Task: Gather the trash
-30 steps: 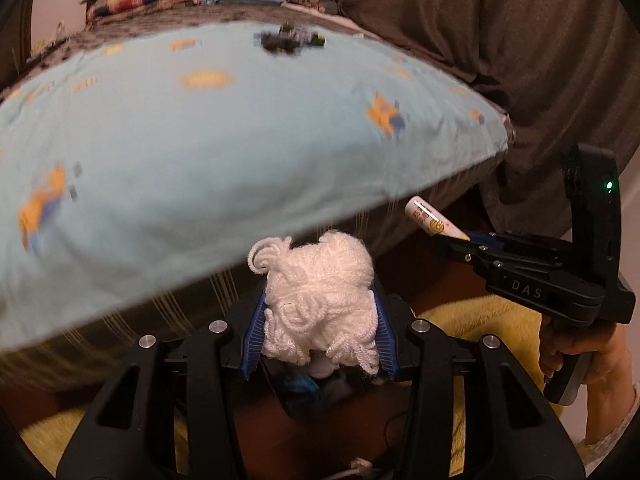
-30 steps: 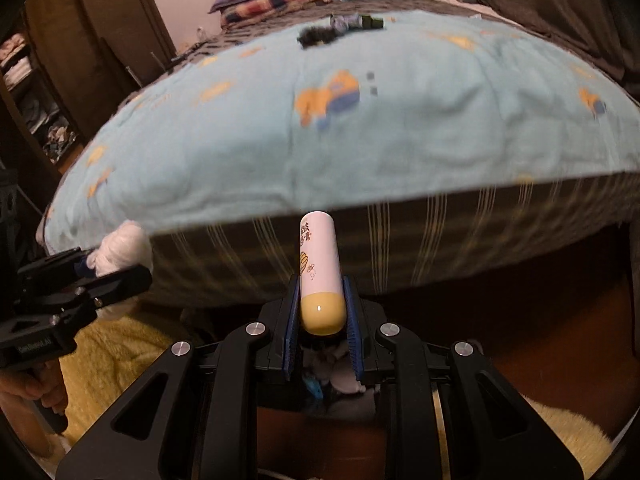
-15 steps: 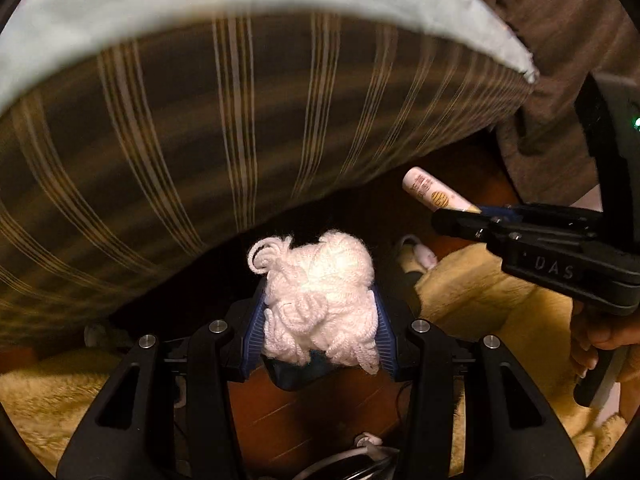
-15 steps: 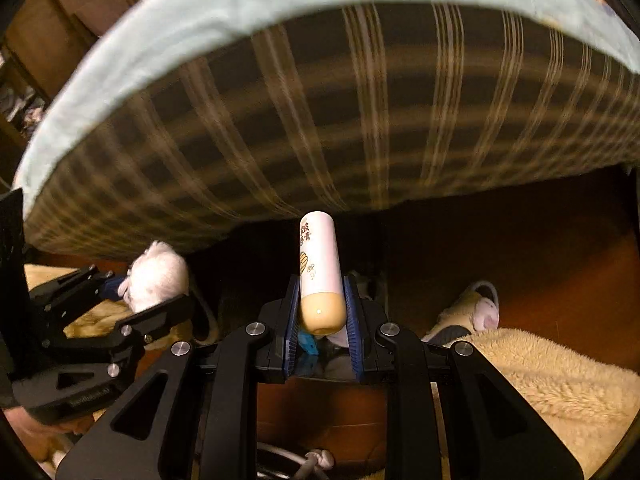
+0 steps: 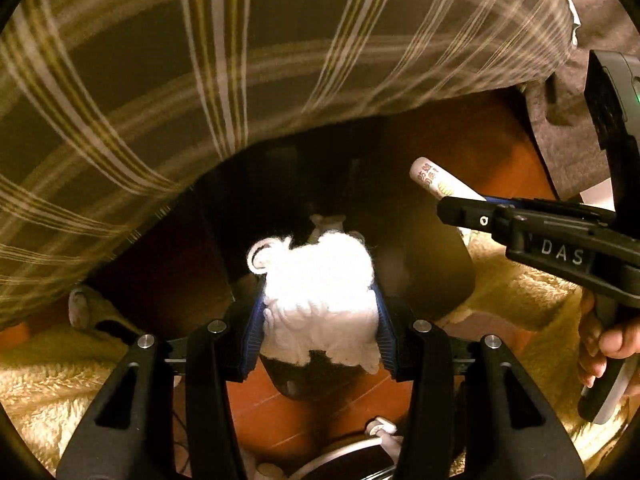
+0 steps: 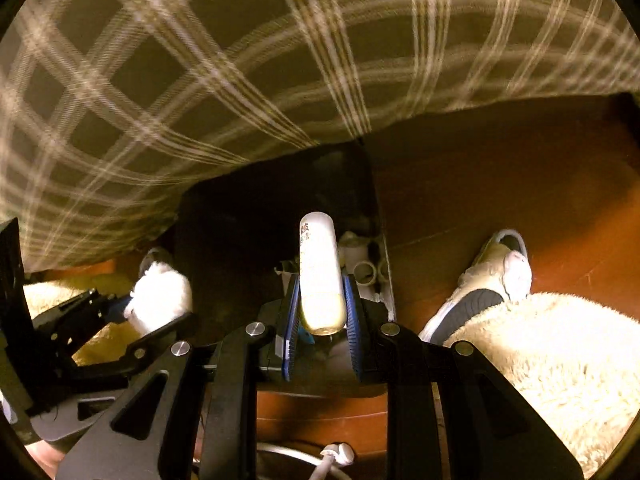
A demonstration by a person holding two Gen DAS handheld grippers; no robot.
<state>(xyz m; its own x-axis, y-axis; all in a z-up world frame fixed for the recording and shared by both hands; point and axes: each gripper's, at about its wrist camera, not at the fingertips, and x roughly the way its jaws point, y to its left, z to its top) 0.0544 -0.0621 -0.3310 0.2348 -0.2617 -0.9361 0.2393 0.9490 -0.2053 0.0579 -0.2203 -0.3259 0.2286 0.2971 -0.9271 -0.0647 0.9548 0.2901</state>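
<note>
My left gripper (image 5: 318,312) is shut on a white ball of yarn (image 5: 318,292), held over a dark bin (image 5: 432,264) on the floor. It also shows at the left of the right wrist view (image 6: 160,312), with the yarn (image 6: 162,296). My right gripper (image 6: 320,312) is shut on a white tube with a yellow end (image 6: 320,272), above the same bin (image 6: 240,240), which holds white scraps (image 6: 360,264). In the left wrist view the right gripper (image 5: 464,204) holds the tube (image 5: 436,180) at the right.
The plaid side of the bed (image 5: 200,60) hangs just above the bin and fills the top of both views (image 6: 280,40). The person's fuzzy yellow trousers (image 6: 540,360) and a white shoe (image 6: 496,276) stand on the brown wooden floor (image 6: 500,180). A white cable (image 6: 336,452) lies below.
Both grippers have dropped from above the blue bed sheet down past the plaid bed side to the dark bin on the floor. Each still holds its item.
</note>
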